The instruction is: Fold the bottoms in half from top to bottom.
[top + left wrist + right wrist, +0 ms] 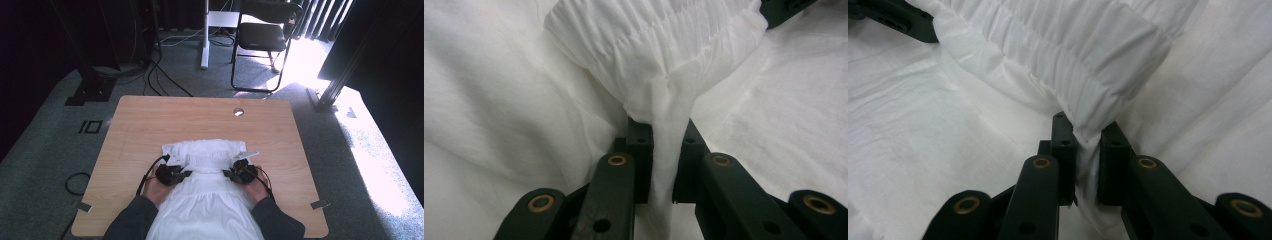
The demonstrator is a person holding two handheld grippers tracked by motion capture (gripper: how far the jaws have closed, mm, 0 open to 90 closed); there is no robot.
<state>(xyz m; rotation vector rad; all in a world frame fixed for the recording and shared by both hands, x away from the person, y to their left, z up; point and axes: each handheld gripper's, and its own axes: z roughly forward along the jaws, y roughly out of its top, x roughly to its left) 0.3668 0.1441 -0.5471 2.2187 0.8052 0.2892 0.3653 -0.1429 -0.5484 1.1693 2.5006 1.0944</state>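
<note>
Wooden table [150, 125] bearing white, seemingly gathered garment [207, 200].

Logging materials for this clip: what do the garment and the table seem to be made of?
Garment: thin white woven cloth, probably cotton, matte; it creases softly and has a shirred, gathered band. Table: light wood-grain top, likely laminate, smooth with a faint sheen and rounded corners.

Matt white gathered cloth garment [206, 165], wood-grain table [150, 120]

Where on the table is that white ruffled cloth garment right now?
In the high view, the white gathered cloth garment lies on the near middle of the light wooden table, hanging over its near edge, pinched between the left tool and the right tool.
</note>
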